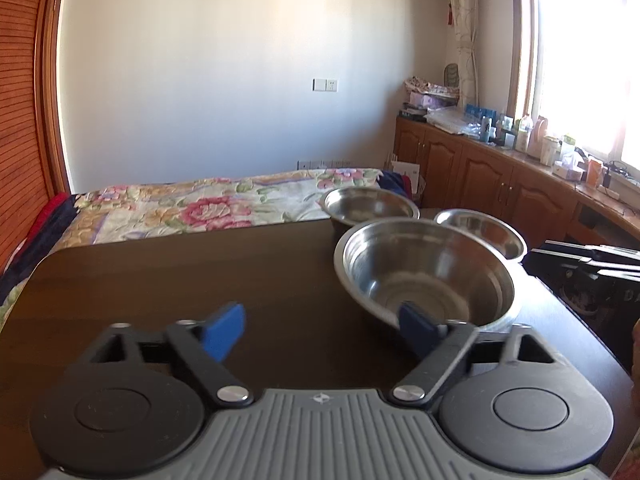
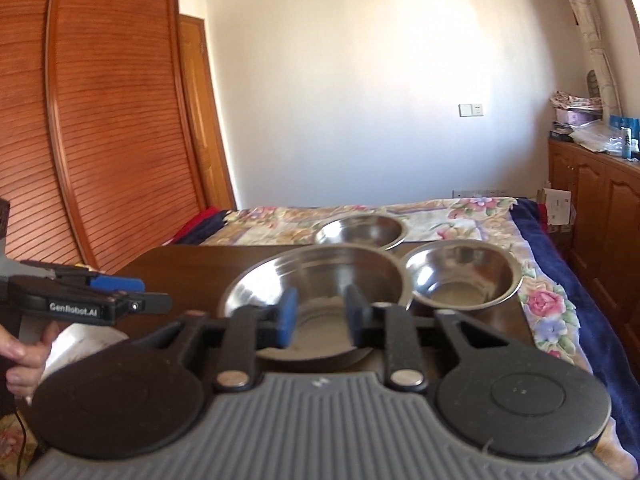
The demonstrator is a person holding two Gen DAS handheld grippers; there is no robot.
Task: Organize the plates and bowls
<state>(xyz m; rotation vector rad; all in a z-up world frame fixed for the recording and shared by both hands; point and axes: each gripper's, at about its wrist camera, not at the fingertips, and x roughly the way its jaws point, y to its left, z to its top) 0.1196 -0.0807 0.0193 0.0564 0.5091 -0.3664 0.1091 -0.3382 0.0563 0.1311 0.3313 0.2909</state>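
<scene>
Three steel bowls stand on the right part of a dark wooden table (image 1: 180, 280). The large bowl (image 1: 428, 272) (image 2: 316, 280) is nearest, a smaller bowl (image 1: 368, 204) (image 2: 360, 232) sits behind it and another (image 1: 480, 232) (image 2: 464, 276) to its right. All of them look empty. My left gripper (image 1: 320, 330) is open wide above the table; its right blue fingertip (image 1: 416, 332) overlaps the large bowl's near rim. My right gripper (image 2: 321, 316) is partly open in front of the large bowl, with nothing pressed between its pads. It also shows in the left wrist view as the black right gripper (image 1: 580, 264) at the table's right edge.
A bed with a floral cover (image 1: 180, 208) lies behind the table. A wooden wardrobe (image 2: 100, 140) stands to the left and cabinets with clutter (image 1: 500, 160) run under the window on the right. A person's hand (image 2: 24, 356) holds the left gripper (image 2: 100, 296).
</scene>
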